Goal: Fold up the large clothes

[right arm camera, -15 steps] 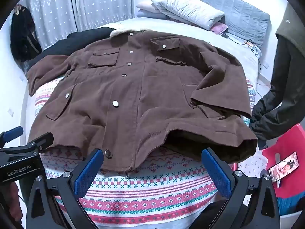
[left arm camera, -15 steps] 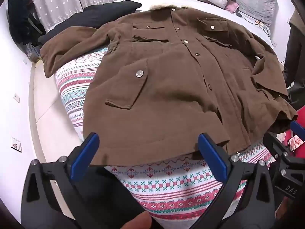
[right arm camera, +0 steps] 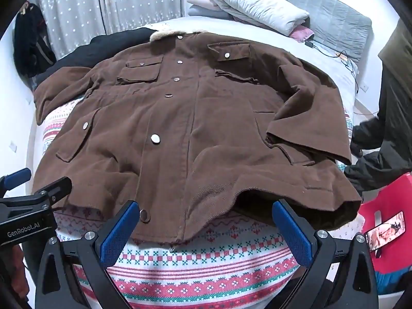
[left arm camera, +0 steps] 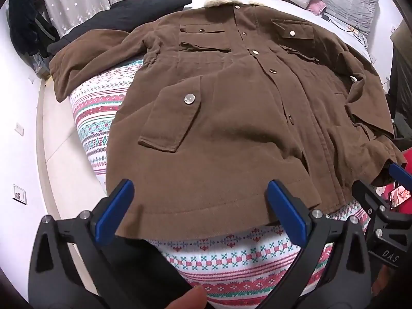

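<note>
A large brown coat [left arm camera: 231, 134] [right arm camera: 195, 128] with a pale fleece collar lies front up and buttoned on a patterned blanket [left arm camera: 231, 260] [right arm camera: 206, 270] over a bed. Its left sleeve [left arm camera: 85, 61] spreads out to the side; its right sleeve [right arm camera: 309, 118] is folded in over the body. My left gripper [left arm camera: 199, 203] hovers open just above the hem at the left front. My right gripper [right arm camera: 206, 224] hovers open over the hem near the bottom button, with nothing between its blue pads. Each gripper shows at the edge of the other's view.
A black garment [left arm camera: 123, 15] lies beyond the coat's left shoulder. Pillows and a grey quilt [right arm camera: 270, 7] pile up at the head of the bed. A person in dark clothes [right arm camera: 386, 118] stands at the right. A phone [right arm camera: 386, 231] rests on something red.
Both grippers have moved slightly forward and down toward the coat's hem, which now looms larger. The coat itself has not moved.
</note>
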`<state>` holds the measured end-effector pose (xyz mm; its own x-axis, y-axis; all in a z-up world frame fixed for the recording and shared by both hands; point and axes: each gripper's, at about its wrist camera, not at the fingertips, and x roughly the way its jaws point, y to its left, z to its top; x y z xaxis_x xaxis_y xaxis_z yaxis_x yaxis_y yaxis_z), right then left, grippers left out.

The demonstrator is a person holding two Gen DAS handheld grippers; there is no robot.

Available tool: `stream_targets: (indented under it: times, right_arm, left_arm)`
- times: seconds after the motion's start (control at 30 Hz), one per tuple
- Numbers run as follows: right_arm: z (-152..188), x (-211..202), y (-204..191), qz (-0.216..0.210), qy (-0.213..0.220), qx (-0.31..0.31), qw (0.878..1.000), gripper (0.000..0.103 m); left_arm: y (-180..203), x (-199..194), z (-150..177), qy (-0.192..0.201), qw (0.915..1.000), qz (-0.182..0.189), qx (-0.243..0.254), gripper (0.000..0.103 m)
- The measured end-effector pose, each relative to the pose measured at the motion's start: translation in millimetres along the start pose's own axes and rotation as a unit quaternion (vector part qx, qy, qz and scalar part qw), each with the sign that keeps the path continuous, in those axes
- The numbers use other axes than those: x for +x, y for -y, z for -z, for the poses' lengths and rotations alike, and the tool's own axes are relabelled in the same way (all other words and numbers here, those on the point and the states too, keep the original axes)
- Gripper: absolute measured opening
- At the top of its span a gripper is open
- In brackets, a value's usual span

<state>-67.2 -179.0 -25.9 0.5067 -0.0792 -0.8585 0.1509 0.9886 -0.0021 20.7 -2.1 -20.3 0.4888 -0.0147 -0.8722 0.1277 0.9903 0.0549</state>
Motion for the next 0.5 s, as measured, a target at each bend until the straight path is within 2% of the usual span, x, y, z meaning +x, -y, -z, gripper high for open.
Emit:
stream_targets:
  times: [0.5]
  right_arm:
    - [-4.8,4.2,-3.2,-0.002,-0.003,-0.008,1.0,0.103]
  left_arm:
    - [-10.7,0.7,-7.2,0.0,1.0,0.003,-0.007,0.103]
